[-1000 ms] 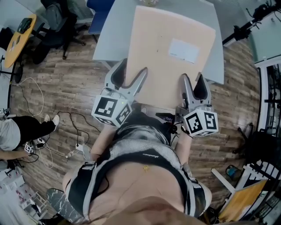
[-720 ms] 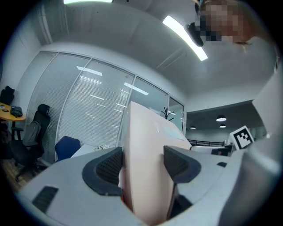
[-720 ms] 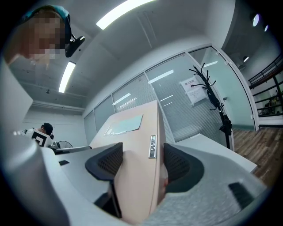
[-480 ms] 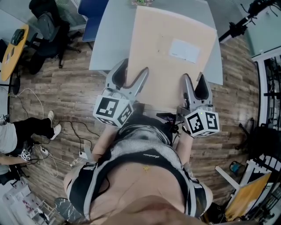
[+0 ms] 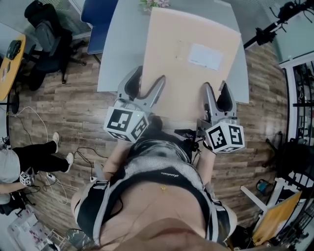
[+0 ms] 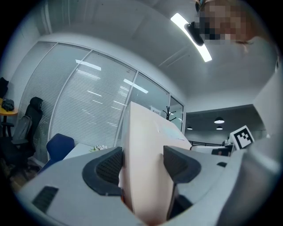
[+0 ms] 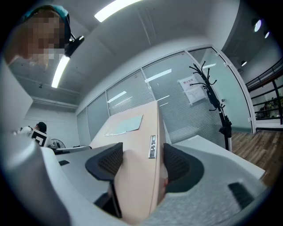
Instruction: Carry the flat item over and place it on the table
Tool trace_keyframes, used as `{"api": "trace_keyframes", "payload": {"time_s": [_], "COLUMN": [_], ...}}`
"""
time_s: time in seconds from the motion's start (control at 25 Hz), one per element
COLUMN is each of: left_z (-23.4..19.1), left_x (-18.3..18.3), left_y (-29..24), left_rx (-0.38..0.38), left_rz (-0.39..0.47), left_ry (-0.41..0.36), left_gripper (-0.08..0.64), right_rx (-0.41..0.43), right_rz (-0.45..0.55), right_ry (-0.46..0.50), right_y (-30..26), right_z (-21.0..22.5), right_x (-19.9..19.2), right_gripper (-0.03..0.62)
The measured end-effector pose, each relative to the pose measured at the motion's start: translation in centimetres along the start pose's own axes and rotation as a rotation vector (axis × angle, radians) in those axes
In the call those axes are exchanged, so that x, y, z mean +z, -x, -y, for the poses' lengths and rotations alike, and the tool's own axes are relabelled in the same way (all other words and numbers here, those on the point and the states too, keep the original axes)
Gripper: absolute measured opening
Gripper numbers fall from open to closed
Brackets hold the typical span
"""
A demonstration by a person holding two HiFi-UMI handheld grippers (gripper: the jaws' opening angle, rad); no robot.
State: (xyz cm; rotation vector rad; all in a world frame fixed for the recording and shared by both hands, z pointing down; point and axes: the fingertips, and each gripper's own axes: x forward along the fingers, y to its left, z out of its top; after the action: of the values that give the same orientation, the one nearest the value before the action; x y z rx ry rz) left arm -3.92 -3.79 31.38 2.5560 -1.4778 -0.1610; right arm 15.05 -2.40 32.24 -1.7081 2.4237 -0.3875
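Left gripper point(image 5: 147, 82): my jaws are clamped on the box's point(image 5: 191, 63) near edge, a pad pressed to each face.
Right gripper point(image 5: 215, 93): closed on the same edge, further right, just beside a small sticker point(image 7: 152, 146).
Box: flat, tan, a white label point(image 5: 206, 56) on its top face; it lies over the grey table point(image 5: 117, 44), near edge sticking out towards me.
Contact: I cannot tell whether the box touches the table.
Far end: flowers point(image 5: 154, 4) and a blue chair point(image 5: 100, 12).
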Motion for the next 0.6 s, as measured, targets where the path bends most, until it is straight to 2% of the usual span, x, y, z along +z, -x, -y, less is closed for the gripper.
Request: {"api": "trace_keyframes", "payload": {"time_s": [0.4, 0.6], "left_z": [-2.8, -4.2], "left_x": [-0.8, -0.8], "left_y": [-6.8, -8.9], "left_rx": [-0.073, -0.074], "left_rz": [-0.025, -0.028], "left_ry": [0.011, 0.007], "left_gripper": [0.283, 0.281], "right_rx": [-0.08, -0.085], "right_rz": [0.006, 0.014], "right_ry": [0.0, 0.001], "right_y": [-5.0, -7.4], "right_z": [3.1, 3.9], "right_x": [-0.1, -0.3], "right_gripper": [0.287, 0.287]}}
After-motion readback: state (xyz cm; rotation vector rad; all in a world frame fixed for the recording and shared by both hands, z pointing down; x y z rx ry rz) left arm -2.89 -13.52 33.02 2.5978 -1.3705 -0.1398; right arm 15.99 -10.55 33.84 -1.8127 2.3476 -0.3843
